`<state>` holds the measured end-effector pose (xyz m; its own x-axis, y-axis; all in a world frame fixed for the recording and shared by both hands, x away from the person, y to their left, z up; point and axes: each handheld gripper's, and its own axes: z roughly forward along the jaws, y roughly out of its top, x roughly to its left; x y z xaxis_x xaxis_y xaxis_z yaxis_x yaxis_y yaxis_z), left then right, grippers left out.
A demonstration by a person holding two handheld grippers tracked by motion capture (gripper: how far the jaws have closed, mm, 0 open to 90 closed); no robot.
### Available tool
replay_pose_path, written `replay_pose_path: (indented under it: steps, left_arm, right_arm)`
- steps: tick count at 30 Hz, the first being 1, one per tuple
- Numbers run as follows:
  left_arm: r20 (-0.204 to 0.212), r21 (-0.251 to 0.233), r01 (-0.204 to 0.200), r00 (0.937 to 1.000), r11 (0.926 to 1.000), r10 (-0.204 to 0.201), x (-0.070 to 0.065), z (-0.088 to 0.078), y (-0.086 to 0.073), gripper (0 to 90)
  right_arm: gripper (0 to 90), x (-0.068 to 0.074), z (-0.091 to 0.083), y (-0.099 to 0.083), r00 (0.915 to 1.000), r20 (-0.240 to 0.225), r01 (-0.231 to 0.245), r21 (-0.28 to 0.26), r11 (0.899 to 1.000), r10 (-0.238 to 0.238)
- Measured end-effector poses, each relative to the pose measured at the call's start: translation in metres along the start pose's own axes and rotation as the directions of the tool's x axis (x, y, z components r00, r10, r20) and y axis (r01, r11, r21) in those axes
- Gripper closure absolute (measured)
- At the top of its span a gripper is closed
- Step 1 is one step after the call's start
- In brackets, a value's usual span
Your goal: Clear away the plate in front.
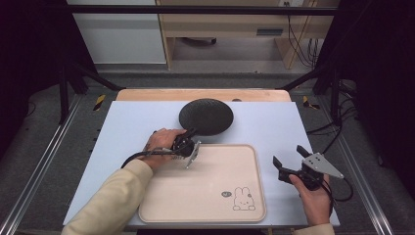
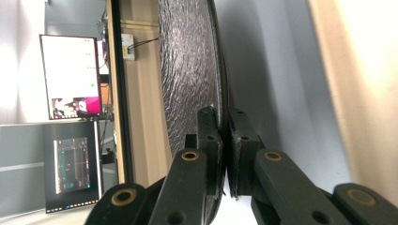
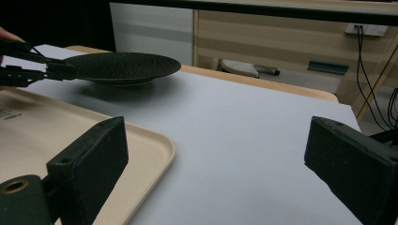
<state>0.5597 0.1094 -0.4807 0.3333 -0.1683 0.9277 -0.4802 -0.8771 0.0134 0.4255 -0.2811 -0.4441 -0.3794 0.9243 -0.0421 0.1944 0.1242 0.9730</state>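
Note:
A round black textured plate (image 1: 206,116) sits at the back middle of the pale blue table. My left gripper (image 1: 188,134) is shut on the plate's near rim; in the left gripper view the jaws pinch the plate (image 2: 187,75) edge between them, at my left gripper (image 2: 224,140). A beige tray (image 1: 215,196) with a rabbit drawing lies in front, bare. My right gripper (image 1: 289,157) is held open over the table right of the tray, nothing between its fingers (image 3: 94,154). The right gripper view shows the plate (image 3: 123,66) slightly raised at its near side and the tray (image 3: 155,140) corner.
The wooden table edge (image 1: 203,94) runs behind the blue mat. Black frame bars and cables (image 1: 337,122) stand at the right side. A wooden cabinet (image 1: 230,24) is on the floor beyond. Monitors (image 2: 70,77) appear in the left gripper view.

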Motion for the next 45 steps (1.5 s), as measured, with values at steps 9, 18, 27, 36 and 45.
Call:
replay_pose_path:
  steps: [9,18,27,36,45]
  left_arm:
    - [-0.051,-0.034,-0.022,0.9985,0.9992,0.020,-0.002,-0.040,0.006,84.6]
    - [-0.074,-0.065,-0.046,0.9964,0.9968,0.041,-0.009,-0.069,0.011,84.4]
    - [-0.079,-0.106,-0.076,0.9946,0.9914,0.067,-0.019,-0.090,0.019,84.2]
    - [-0.080,-0.143,-0.092,0.9935,0.9855,0.081,-0.028,-0.103,0.029,83.9]
    - [-0.098,-0.174,-0.095,0.9921,0.9801,0.078,-0.033,-0.120,0.038,83.6]
  right_arm:
    - [6.9,0.003,0.001,0.001,1.0000,0.002,0.000,-0.016,1.000,0.000]
    - [6.5,0.004,0.000,0.000,0.9998,-0.006,0.021,-0.054,0.998,-0.021]
    - [6.7,0.005,0.001,0.000,0.9996,-0.001,0.026,-0.049,0.998,-0.027]
    - [7.0,0.006,0.000,0.000,0.9997,-0.003,0.025,-0.047,0.999,-0.025]
    - [7.4,0.006,-0.001,0.001,0.9996,-0.005,0.026,-0.048,0.998,-0.027]
